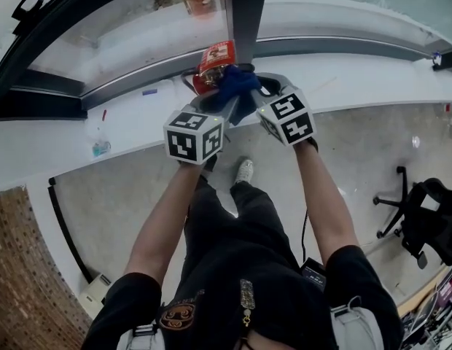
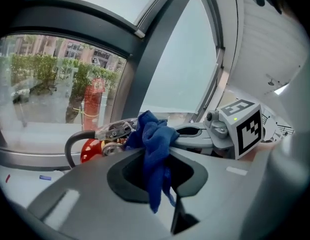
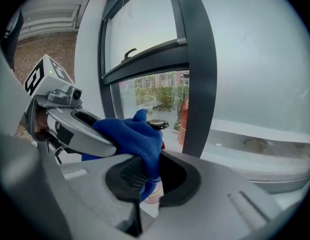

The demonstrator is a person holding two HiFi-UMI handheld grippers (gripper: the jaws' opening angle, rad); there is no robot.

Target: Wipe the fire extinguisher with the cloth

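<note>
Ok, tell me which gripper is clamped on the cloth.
The right gripper: its fingers pinch the blue cloth; the left gripper has them apart, cloth loose between.

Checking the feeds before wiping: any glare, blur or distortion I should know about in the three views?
Head view: even daylight, bowed edges, cloth and fire extinguisher clear. Left gripper view: heavy fisheye, dark corners, hazy window. Right gripper view: same fisheye, window pale and bright, cloth sharp.

Office-like room: black swivel chair (image 1: pixel 429 211) on speckled floor (image 1: pixel 357 144), long white sill (image 1: pixel 131 126) under big window (image 1: pixel 117 35)
</note>
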